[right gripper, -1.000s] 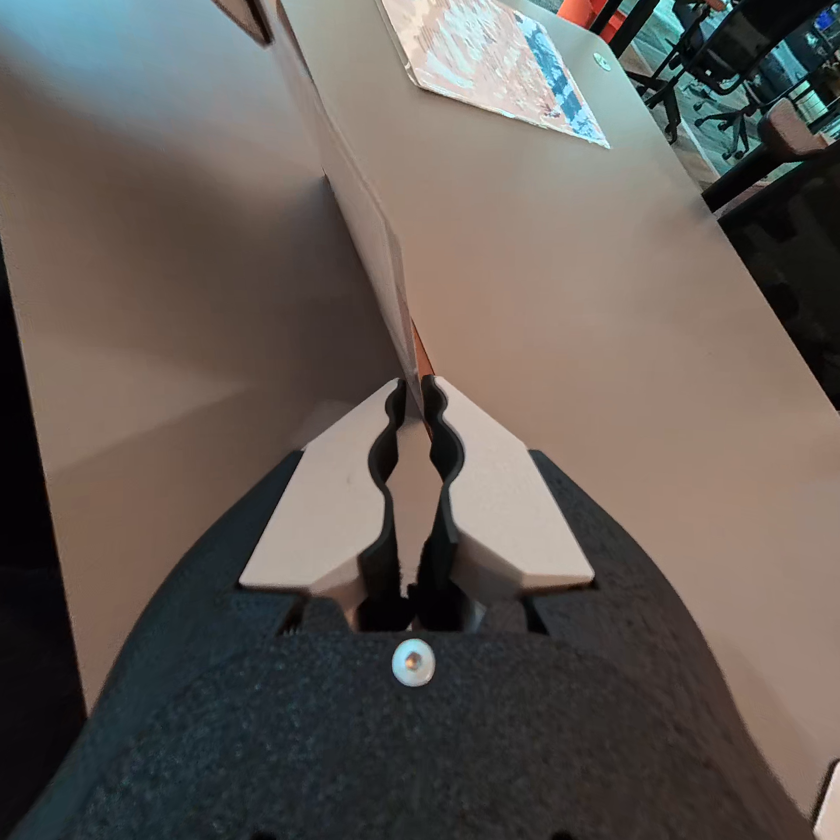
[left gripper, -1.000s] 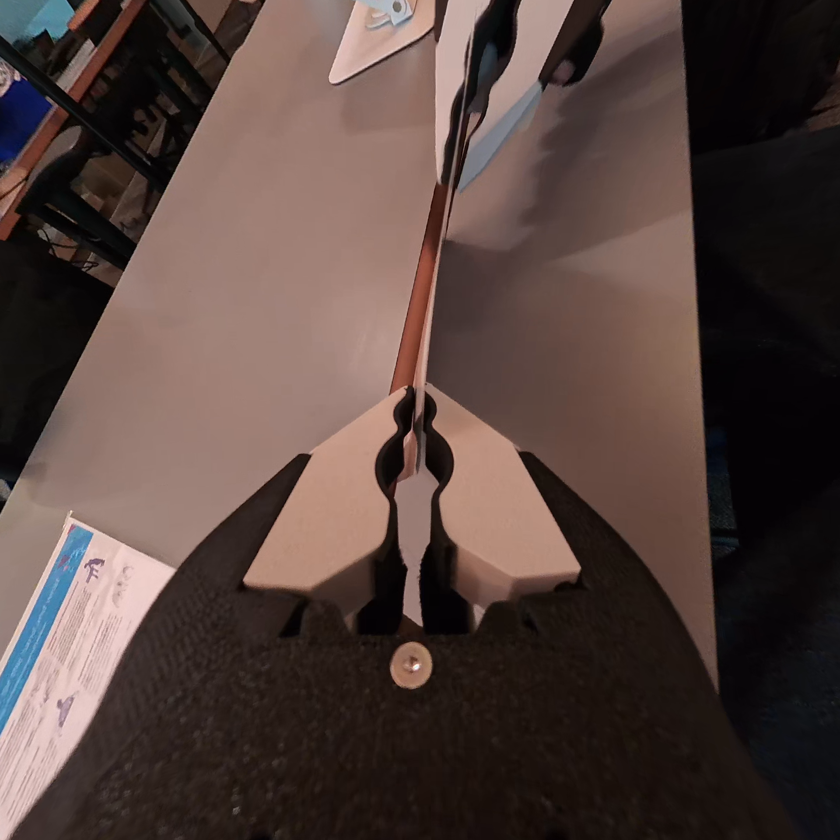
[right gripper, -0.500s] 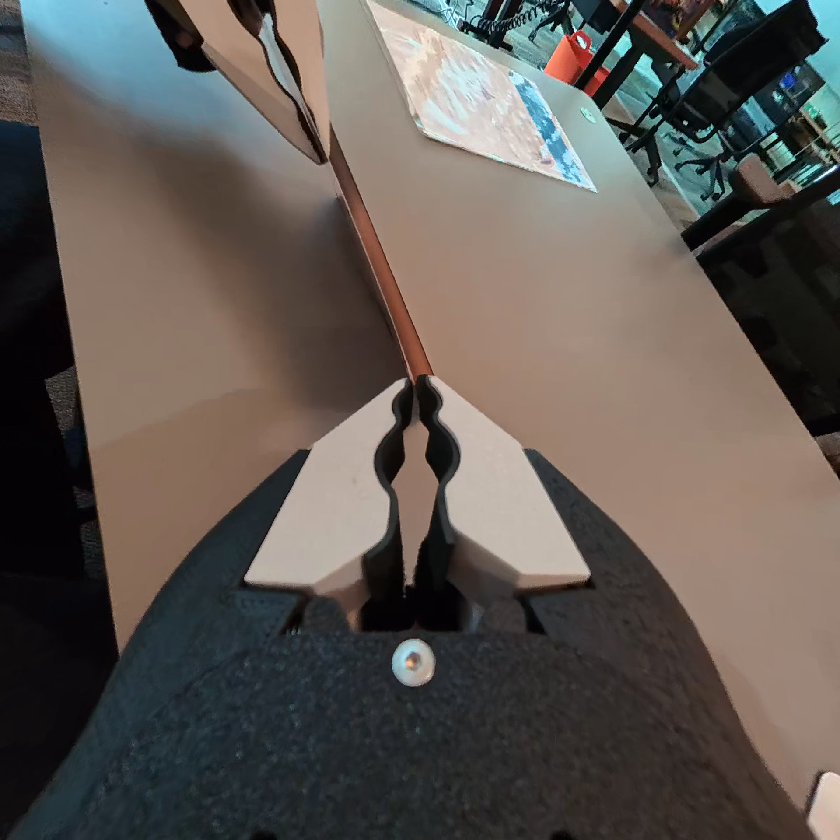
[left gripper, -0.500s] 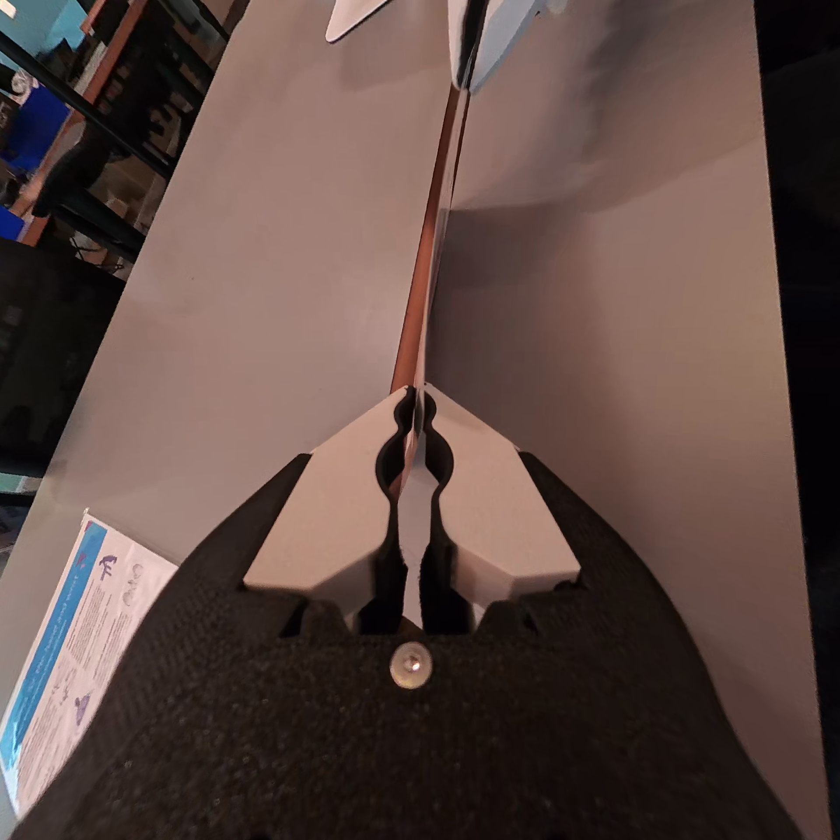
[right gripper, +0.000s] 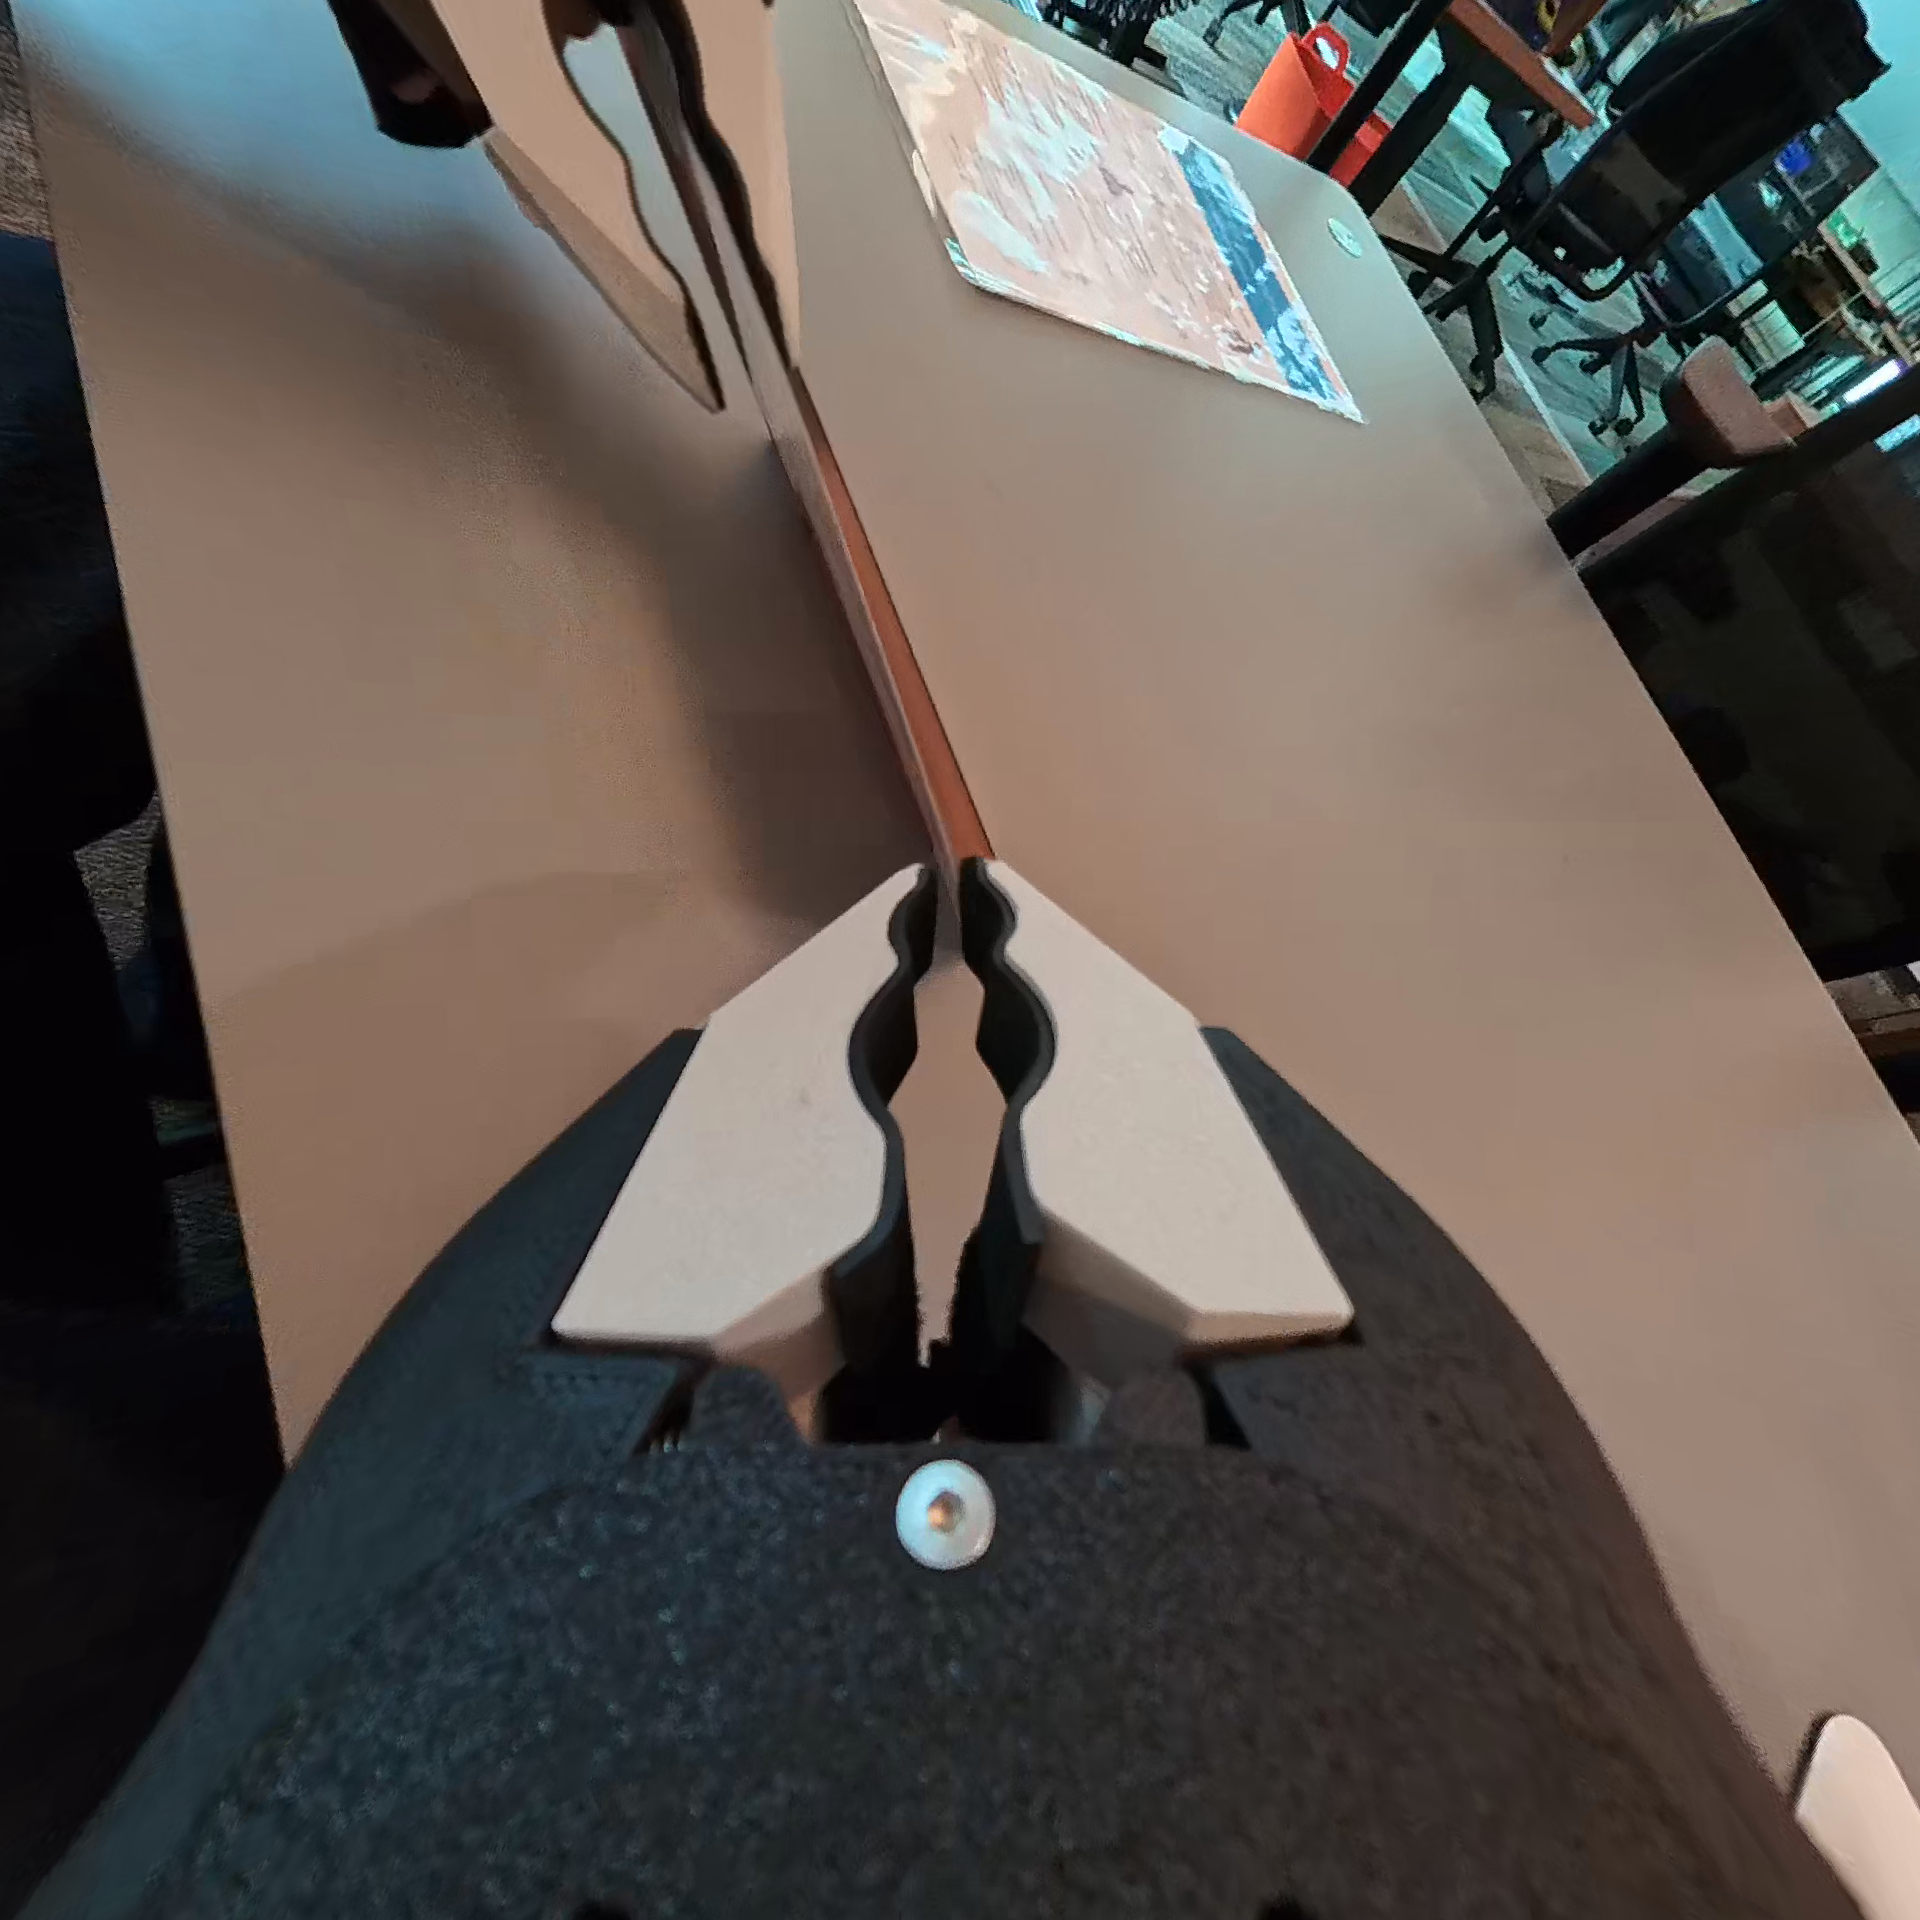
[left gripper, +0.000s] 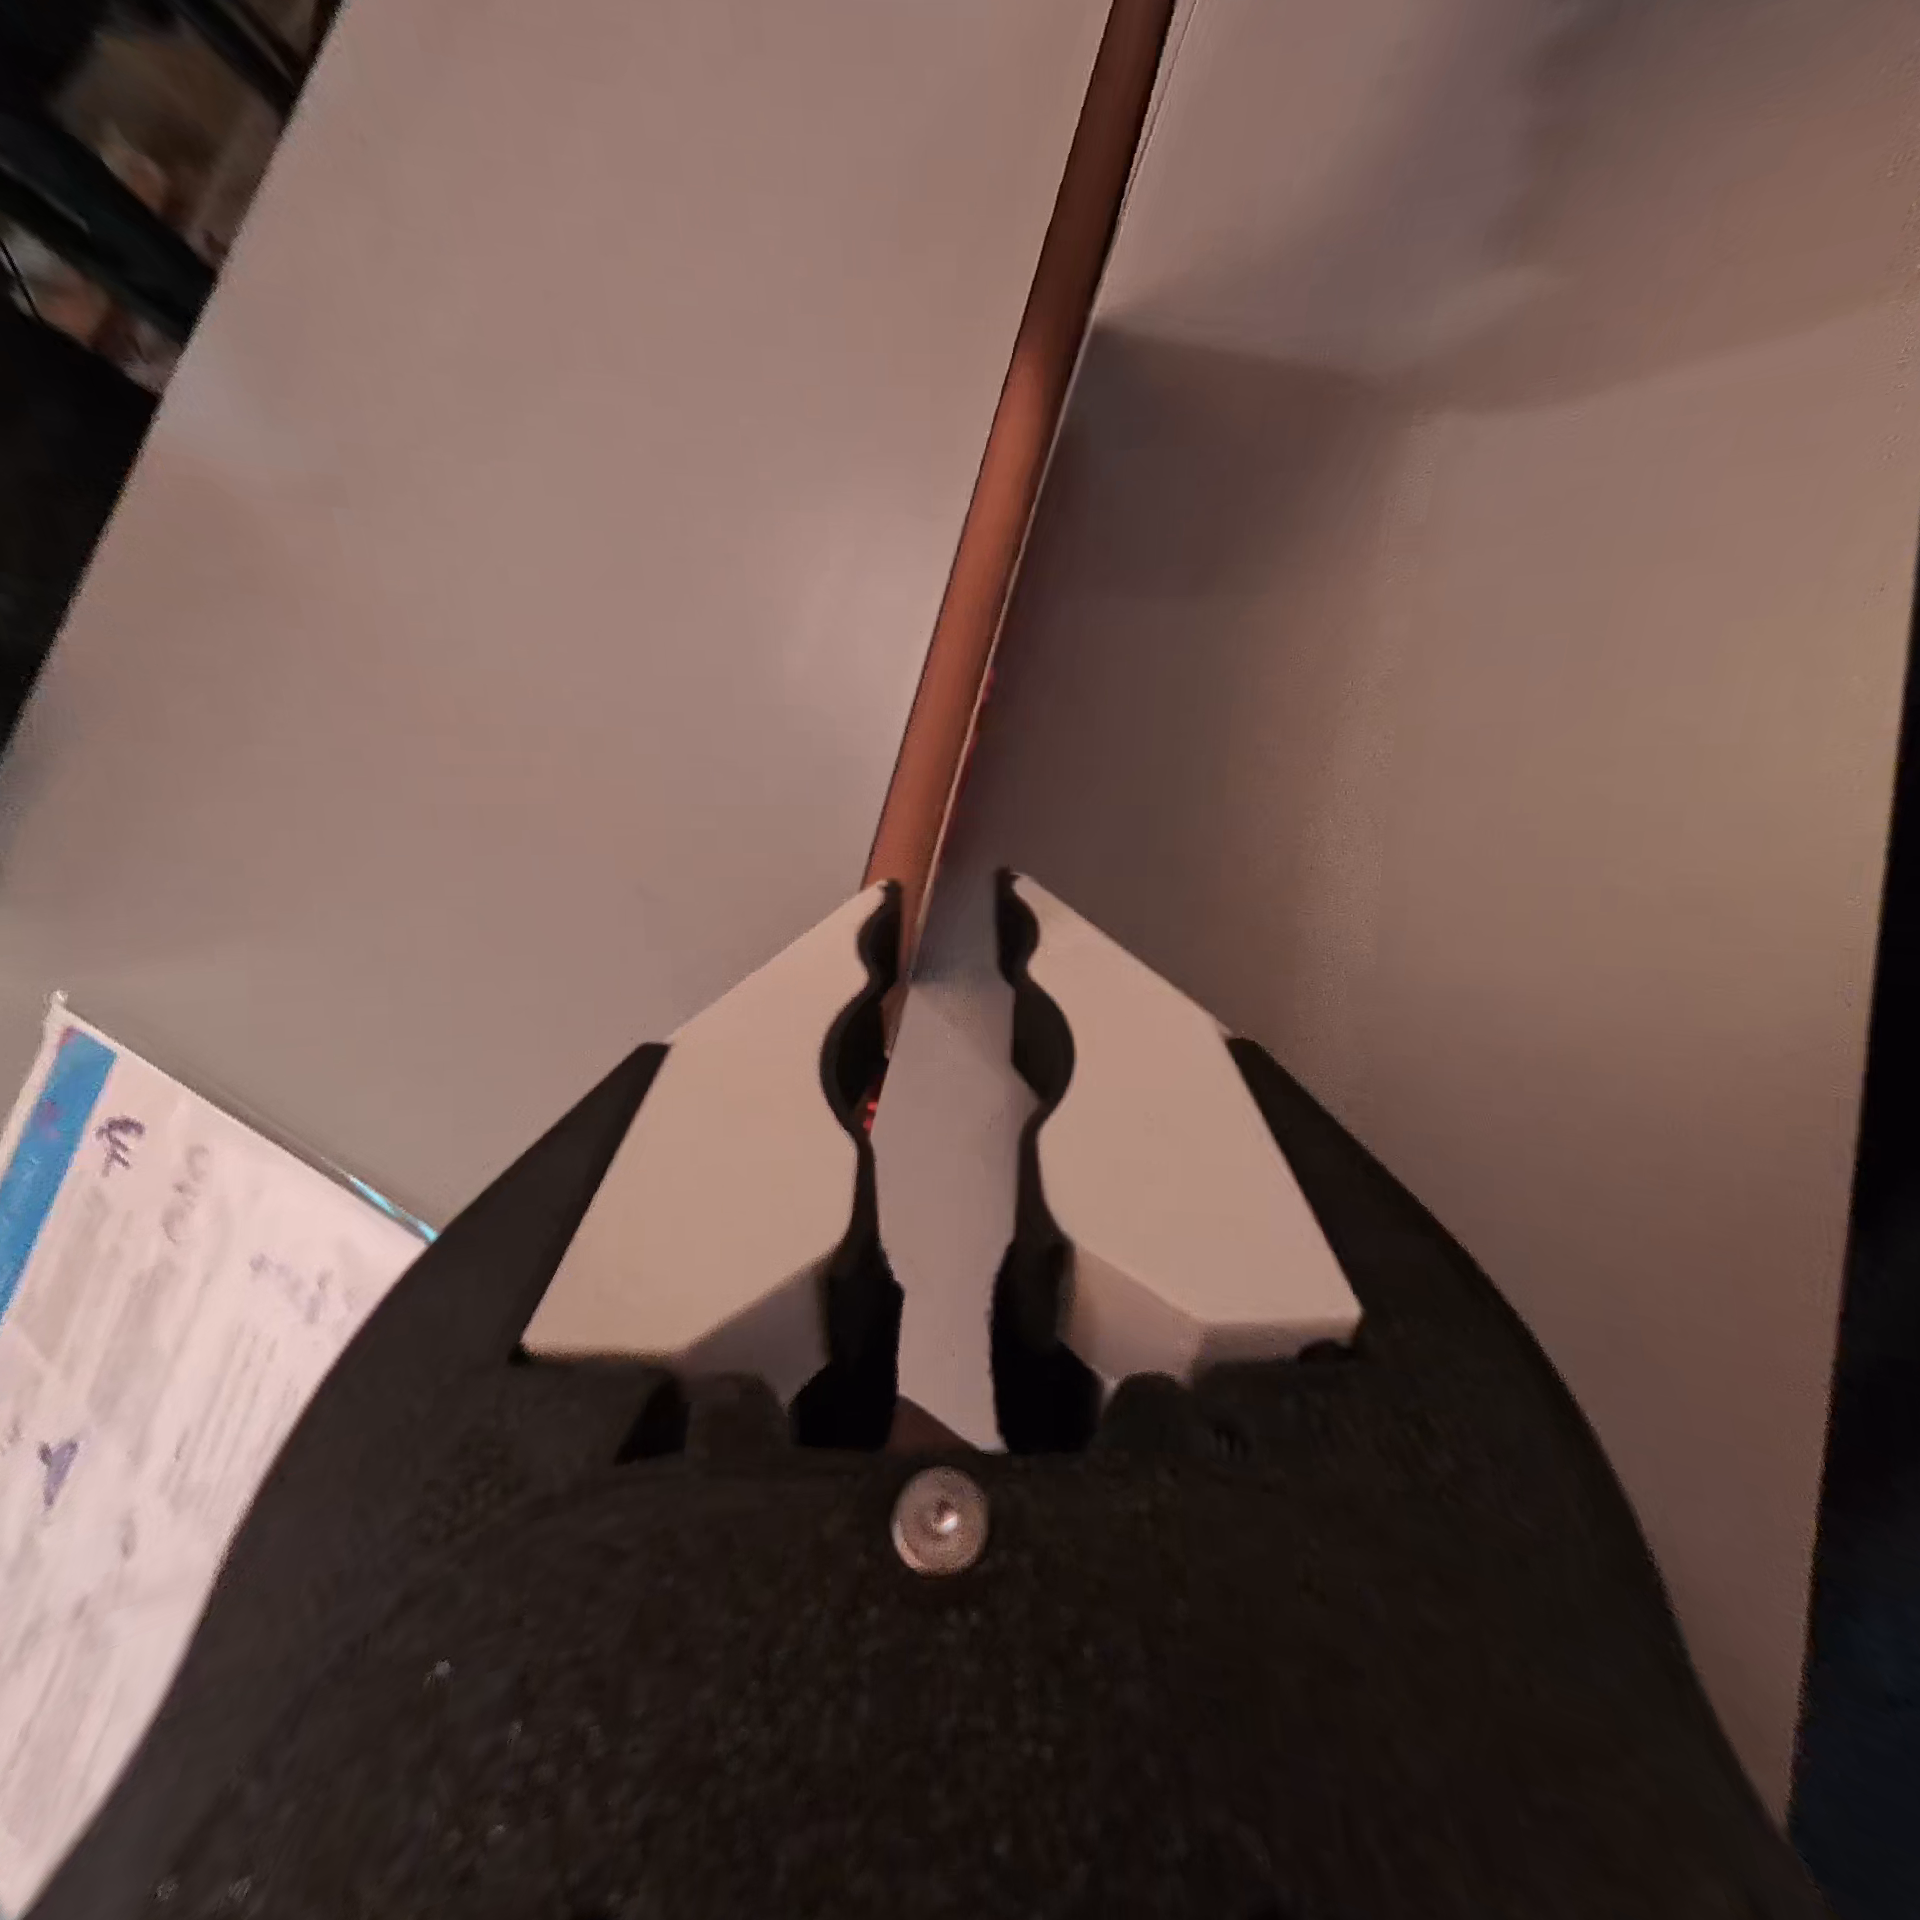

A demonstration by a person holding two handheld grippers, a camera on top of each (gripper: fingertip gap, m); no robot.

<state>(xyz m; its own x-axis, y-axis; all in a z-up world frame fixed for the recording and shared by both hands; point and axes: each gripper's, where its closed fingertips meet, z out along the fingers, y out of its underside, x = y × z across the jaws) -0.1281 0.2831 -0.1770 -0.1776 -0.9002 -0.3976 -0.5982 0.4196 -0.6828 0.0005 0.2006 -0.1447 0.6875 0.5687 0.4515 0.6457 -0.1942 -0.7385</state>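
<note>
A thin flat sheet (left gripper: 997, 644), orange-brown on one face and pale on the other, shows edge-on and stretches between the two grippers above the grey table (left gripper: 520, 520). My left gripper (left gripper: 943, 883) is open by a narrow gap. The sheet's end still lies between its jaws, against the left finger (left gripper: 727, 1122). My right gripper (right gripper: 948, 871) is shut on the other end of the sheet (right gripper: 883, 665). The left gripper (right gripper: 675, 208) also shows far off at the top of the right wrist view, with its jaws apart around the sheet.
A printed laminated page (left gripper: 125, 1403) lies on the table by the left gripper and also shows in the right wrist view (right gripper: 1122, 208). Beyond the table edge (right gripper: 1558, 540) stand an orange bin (right gripper: 1309, 94) and office chairs (right gripper: 1662, 156). A white object (right gripper: 1860, 1808) sits at the lower right. Tip to tip, the grippers are about 15 centimeters apart.
My left gripper's jaws have parted from their shut hold on the sheet. The right gripper stays shut on its end. The far part of the sheet has dropped lower and flatter.
</note>
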